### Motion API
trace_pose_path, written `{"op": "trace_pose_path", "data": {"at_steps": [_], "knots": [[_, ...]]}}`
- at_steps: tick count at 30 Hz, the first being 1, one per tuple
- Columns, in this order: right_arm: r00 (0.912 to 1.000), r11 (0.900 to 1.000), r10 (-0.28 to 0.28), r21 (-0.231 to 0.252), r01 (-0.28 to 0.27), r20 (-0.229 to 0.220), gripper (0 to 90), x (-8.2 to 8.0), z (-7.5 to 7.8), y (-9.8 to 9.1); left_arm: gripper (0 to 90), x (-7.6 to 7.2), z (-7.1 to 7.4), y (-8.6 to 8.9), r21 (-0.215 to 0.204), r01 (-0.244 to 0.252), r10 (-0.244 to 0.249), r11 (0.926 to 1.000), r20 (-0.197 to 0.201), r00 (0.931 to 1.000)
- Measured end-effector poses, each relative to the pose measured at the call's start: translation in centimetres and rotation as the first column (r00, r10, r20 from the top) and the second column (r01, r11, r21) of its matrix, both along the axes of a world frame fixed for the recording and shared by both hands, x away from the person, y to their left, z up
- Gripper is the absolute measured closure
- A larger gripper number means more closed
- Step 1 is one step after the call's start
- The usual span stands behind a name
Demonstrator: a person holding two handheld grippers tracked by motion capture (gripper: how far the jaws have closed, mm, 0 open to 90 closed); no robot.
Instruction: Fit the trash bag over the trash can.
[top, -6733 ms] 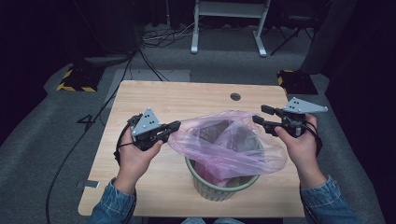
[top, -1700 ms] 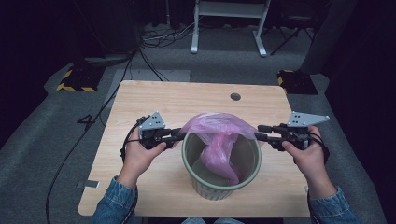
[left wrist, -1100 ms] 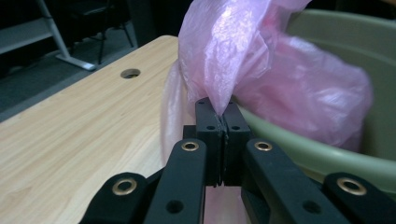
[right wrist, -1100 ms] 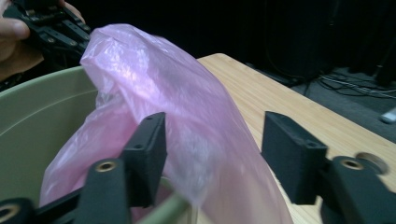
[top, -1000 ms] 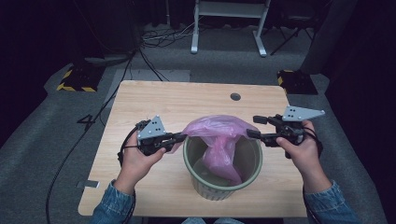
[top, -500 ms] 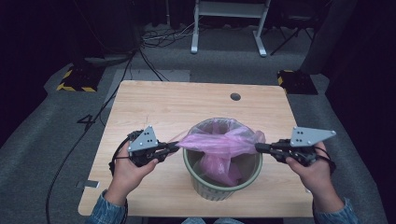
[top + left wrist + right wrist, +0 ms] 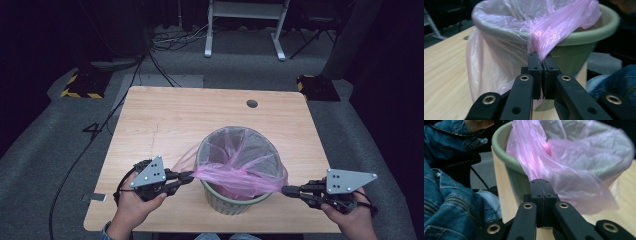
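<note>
A green bin [image 7: 227, 202] stands near the front of the wooden table [image 7: 165, 120], lined with a pink plastic bag [image 7: 240, 165]. The bag's far edge lies folded over the bin's rim; its near part is stretched into a band across the opening. My left gripper [image 7: 187, 175] is shut on the bag's left end, just left of the bin. My right gripper [image 7: 285, 190] is shut on the right end. In the left gripper view the bag [image 7: 559, 27] runs from the bin [image 7: 584, 37] into the closed jaws. The right gripper view shows the bag [image 7: 574, 165] pinched beside the bin [image 7: 501, 150].
A round hole [image 7: 252, 103] sits at the table's far right. Cables [image 7: 75, 165] trail over the floor on the left. Yellow-black striped blocks [image 7: 80, 85] and a white frame [image 7: 245, 30] stand beyond the table. A denim sleeve [image 7: 449, 202] is close to my right gripper.
Both grippers have moved toward the table's near edge and farther apart, drawing the bag tight across the near part of the bin. The bag's far edge now lies over the rim.
</note>
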State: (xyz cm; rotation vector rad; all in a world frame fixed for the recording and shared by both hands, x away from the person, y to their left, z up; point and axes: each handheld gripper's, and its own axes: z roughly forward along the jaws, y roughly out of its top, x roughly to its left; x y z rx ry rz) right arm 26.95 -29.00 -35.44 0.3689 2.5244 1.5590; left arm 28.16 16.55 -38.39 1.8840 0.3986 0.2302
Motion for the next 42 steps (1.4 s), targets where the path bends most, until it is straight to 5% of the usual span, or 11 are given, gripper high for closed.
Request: {"op": "trace_pose_path", "data": {"at_steps": [4,19,21,22,24,27,30,36,39,42], "knots": [[0.9998,0.9995,0.006,-0.031,-0.006,-0.019,90.0,-0.3,-1.2,0.1,87.2,-0.3,-0.3,0.0,-0.038,0.063,-0.063,0.9973,-0.005,0.9980],[0.9897,0.9911,0.051,-0.116,-0.066,-0.134,90.0,-0.1,-5.2,1.7,88.0,-0.5,-1.6,-0.8,-0.010,0.131,-0.131,0.9913,-0.030,0.9909],[0.9888,0.9896,0.048,-0.128,-0.066,-0.142,90.0,-0.1,-5.6,1.9,88.5,-0.4,-1.8,-0.9,0.024,0.123,-0.122,0.9921,-0.039,0.9918],[0.9896,0.9864,0.038,-0.153,-0.059,-0.139,90.0,0.0,-5.8,2.0,88.8,-0.4,-2.1,-0.9,0.081,0.103,-0.101,0.9914,-0.032,0.9944],[0.9899,0.9768,0.009,-0.210,-0.039,-0.142,90.0,0.2,-6.6,2.1,88.8,0.0,-2.9,-0.6,0.072,0.103,-0.098,0.9920,-0.067,0.9929],[0.9822,0.9812,0.001,-0.189,-0.037,-0.188,90.0,0.5,-7.9,1.9,88.8,0.6,-4.1,0.0,0.065,0.077,-0.071,0.9949,-0.103,0.9922],[0.9787,0.9814,-0.017,-0.191,-0.023,-0.204,90.0,0.8,-8.7,1.7,88.7,1.2,-5.1,0.1,0.112,0.048,-0.034,0.9925,-0.122,0.9920],[0.9706,0.9864,-0.034,-0.165,-0.006,-0.238,90.0,0.8,-10.0,0.7,84.7,1.2,-6.2,0.1,0.130,0.043,-0.024,0.9905,-0.144,0.9893],[0.9754,0.9927,-0.035,-0.120,0.009,-0.218,63.4,0.5,-9.3,0.0,71.2,0.8,-5.2,1.0,0.067,-0.006,0.013,0.9977,-0.113,0.9935],[0.9844,0.9971,-0.039,-0.070,0.028,-0.172,50.3,0.4,-8.1,-1.1,59.4,0.3,-4.2,1.7,0.034,-0.042,0.045,0.9985,-0.090,0.9949]]}}
